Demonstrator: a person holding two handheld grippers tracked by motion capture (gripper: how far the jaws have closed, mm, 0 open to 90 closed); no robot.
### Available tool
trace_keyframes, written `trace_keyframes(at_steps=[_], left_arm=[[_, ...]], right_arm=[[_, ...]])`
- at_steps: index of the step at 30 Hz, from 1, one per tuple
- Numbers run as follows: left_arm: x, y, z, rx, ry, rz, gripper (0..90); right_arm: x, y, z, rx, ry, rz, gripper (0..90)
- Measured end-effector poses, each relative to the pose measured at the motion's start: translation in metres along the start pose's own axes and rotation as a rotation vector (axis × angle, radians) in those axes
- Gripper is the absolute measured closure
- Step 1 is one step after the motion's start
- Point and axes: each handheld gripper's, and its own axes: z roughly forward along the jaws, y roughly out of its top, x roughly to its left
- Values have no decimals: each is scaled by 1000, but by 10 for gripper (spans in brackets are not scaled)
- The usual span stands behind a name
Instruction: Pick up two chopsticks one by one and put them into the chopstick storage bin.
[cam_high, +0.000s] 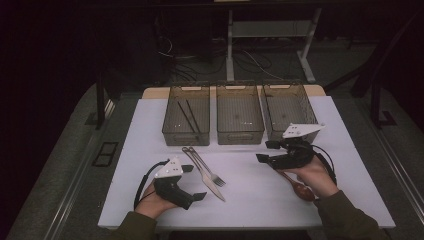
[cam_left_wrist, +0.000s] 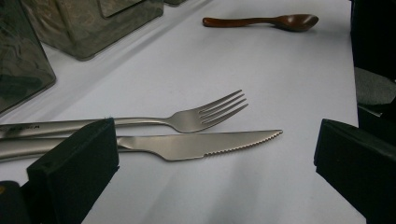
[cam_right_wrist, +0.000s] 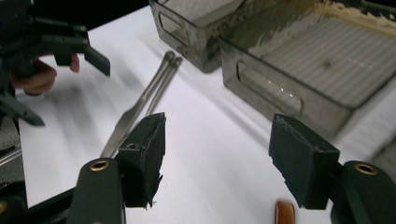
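High view: left gripper (cam_high: 195, 182), jaws apart, sits beside the fork (cam_high: 206, 167) and knife (cam_high: 209, 181); right gripper (cam_high: 265, 151), jaws apart and empty, hovers above the wooden spoon (cam_high: 301, 189). Left gripper view: fork (cam_left_wrist: 187, 119) touching knife (cam_left_wrist: 201, 144). Right gripper view: spoon handle tip (cam_right_wrist: 285, 213) below the jaws

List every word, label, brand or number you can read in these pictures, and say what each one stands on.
No text can be read.
Fork: a small stamped mark sits near the end of its handle in the left gripper view, too small and blurred to read.
Knife: no marking visible.
Wooden spoon: no marking visible.
Three mesh bins: no labels visible.
Left gripper and right gripper: no lettering visible.
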Motion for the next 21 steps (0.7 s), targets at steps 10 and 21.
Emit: trace_keyframes(at_steps=[10, 21], left_arm=[[-1, 1, -1, -4, 3, 1, 0], [-1, 1, -2, -5, 5, 1, 0]], right_arm=[[-1, -28, -17, 26, -20, 22, 364], [-7, -55, -37, 41, -55, 59, 363]])
